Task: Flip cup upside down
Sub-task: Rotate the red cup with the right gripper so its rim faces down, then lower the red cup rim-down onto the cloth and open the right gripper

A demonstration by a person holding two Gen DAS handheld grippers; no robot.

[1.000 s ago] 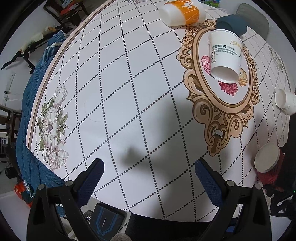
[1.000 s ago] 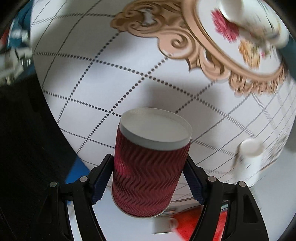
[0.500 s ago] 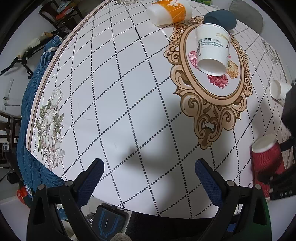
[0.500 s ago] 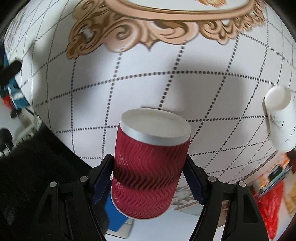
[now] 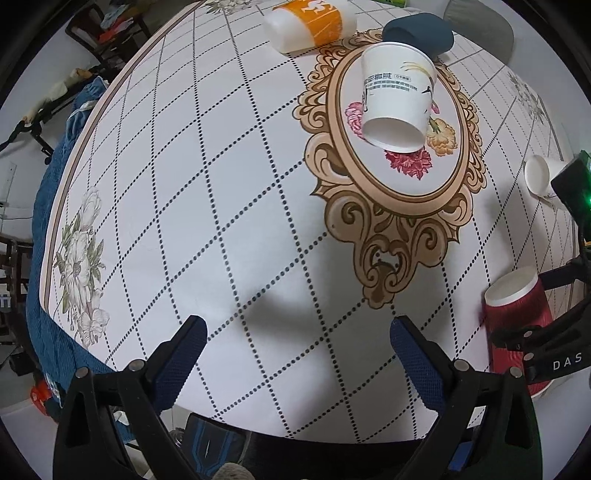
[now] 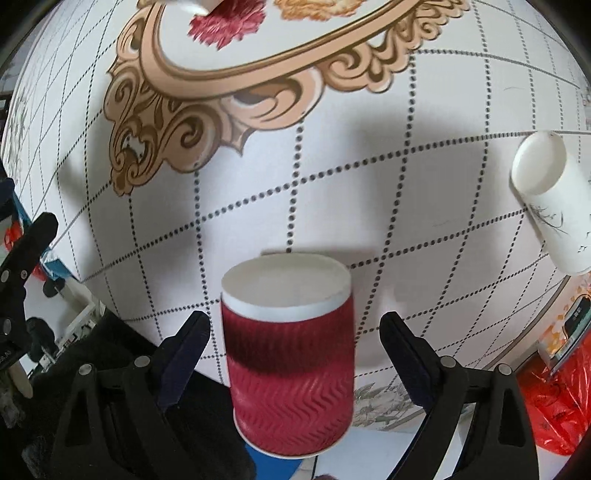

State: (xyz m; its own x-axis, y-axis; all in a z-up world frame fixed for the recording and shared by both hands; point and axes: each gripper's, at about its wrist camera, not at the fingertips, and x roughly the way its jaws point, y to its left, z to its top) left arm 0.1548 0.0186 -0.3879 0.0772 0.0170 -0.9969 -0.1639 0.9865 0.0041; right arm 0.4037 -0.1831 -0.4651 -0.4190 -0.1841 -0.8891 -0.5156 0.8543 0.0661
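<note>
A red ribbed paper cup [image 6: 290, 354] stands upside down, white base up, near the table's front edge between my right gripper's [image 6: 295, 332] fingers. The jaws stand apart, with gaps on both sides of the cup. The cup looks blurred. It also shows in the left wrist view [image 5: 517, 325] at the far right, with the right gripper [image 5: 546, 339] around it. My left gripper [image 5: 295, 339] is open and empty above the table's near edge.
A white printed cup [image 5: 397, 98] stands upside down in the oval medallion. An orange-and-white cup [image 5: 308, 24] and a dark blue cup [image 5: 417, 31] lie at the back. A small white cup [image 6: 550, 201] lies on its side at right. The table's front edge is close.
My right gripper has opened and let go of the red cup, which now sits base-up on the table. The left gripper stays open and has shifted a little.
</note>
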